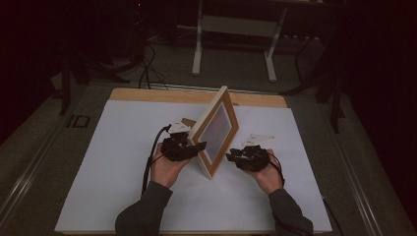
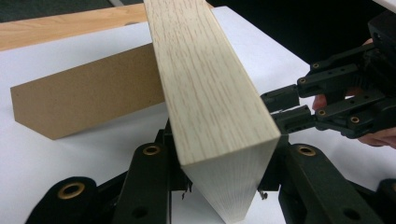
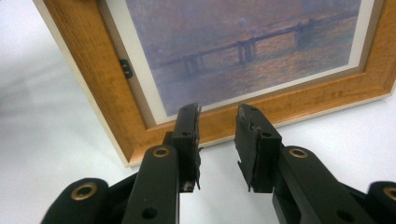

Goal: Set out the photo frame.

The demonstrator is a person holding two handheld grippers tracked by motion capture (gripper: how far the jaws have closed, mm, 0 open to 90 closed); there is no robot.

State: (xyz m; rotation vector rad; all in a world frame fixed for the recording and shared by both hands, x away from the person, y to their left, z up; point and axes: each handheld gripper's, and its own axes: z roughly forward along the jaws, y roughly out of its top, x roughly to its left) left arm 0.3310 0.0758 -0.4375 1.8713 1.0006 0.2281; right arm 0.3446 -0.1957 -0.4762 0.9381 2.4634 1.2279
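pale oak-grained wood, that is what my left gripper (image 2: 219, 186) has between its jaws: the near side edge of the picture frame (image 1: 215, 132), which stands tilted at the middle of the high view on the white sheet (image 1: 113, 162). its brown cardboard stand (image 2: 88, 100) juts out behind, at the left of the left gripper view. the jaws hug both faces of the edge, so i read it as gripped. my right gripper (image 3: 218, 140) waits at the lower middle of its own view, fingers apart with nothing between them, just in front of the frame's lower rail under the bridge print (image 3: 243, 42). i judge the step is steadying the frame upright. to do it well i'd keep the left grip square on the edge, not twisting, and bring the right in low so the stand stays planted on the sheet.
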